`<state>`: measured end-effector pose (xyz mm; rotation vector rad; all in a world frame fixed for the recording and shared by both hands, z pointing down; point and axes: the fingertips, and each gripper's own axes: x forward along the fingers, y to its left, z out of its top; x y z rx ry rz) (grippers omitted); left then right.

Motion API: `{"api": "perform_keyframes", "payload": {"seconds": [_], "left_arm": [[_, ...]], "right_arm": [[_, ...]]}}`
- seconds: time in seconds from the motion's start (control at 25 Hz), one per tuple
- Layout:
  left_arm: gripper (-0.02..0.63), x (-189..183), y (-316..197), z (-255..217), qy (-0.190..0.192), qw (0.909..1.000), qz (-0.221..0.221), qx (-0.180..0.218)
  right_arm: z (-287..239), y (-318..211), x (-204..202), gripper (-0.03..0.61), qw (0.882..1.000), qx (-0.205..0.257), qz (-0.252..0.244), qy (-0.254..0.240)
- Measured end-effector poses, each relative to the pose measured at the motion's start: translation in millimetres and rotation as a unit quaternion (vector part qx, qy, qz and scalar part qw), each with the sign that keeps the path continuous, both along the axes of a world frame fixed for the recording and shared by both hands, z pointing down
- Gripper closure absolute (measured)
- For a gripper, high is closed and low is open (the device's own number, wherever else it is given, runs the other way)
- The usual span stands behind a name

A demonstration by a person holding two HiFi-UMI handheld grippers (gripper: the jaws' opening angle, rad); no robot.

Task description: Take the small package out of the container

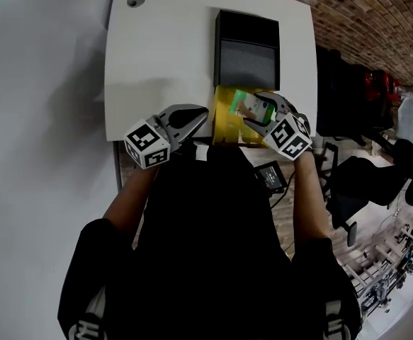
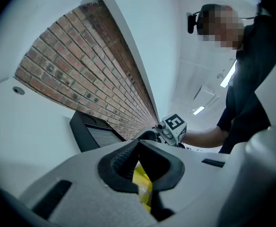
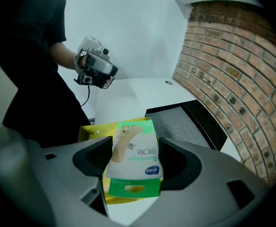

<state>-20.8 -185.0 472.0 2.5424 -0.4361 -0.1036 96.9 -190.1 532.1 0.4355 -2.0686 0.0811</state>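
At the near edge of the white table (image 1: pixel 156 48), the left gripper (image 1: pixel 200 117) has its jaws clenched on the wall of the yellow container (image 1: pixel 225 119), while the right gripper (image 1: pixel 260 112) grasps the small bandage package (image 3: pixel 135 157) flat between its jaws, just above the container's right side. The lifting-out step seems to be in hand and nearly complete. The next move calls for carrying the package clear of the rim, perhaps towards bare table beside the black tray (image 1: pixel 246 48), with the container held steady.
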Motion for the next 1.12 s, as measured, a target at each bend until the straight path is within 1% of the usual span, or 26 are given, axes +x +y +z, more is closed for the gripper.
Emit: {"api": "perform_keyframes", "payload": {"seconds": [0.16, 0.24, 0.36, 0.48, 0.68, 0.88, 1.12], "left_arm": [[0.598, 2, 0, -1, -0.001, 1.0, 0.004, 0.001], [0.598, 3, -1, -2, -0.002, 1.0, 0.006, 0.002], [0.598, 4, -2, -2, -0.001, 1.0, 0.008, 0.003], [0.598, 5, -5, -5, -0.002, 0.9999, 0.009, 0.007], [0.598, 6, -8, -14, -0.005, 0.9998, 0.012, 0.015], [0.598, 7, -14, -24, -0.006, 0.9996, 0.014, 0.026], [0.598, 14, -20, -37, -0.004, 0.9989, 0.017, 0.043]], "right_arm": [[-9, -5, 1, 0.267, 0.999, 0.002, 0.025, -0.033], [-14, -7, 1, 0.267, 0.997, -0.001, 0.044, -0.058], [-25, -12, -1, 0.267, 0.991, -0.003, 0.075, -0.107], [-40, -19, -1, 0.267, 0.981, -0.003, 0.102, -0.164], [-72, -28, 1, 0.267, 0.956, 0.0, 0.142, -0.256], [-102, -33, 4, 0.267, 0.927, 0.004, 0.166, -0.337], [-142, -33, 10, 0.267, 0.883, 0.017, 0.18, -0.434]]}}
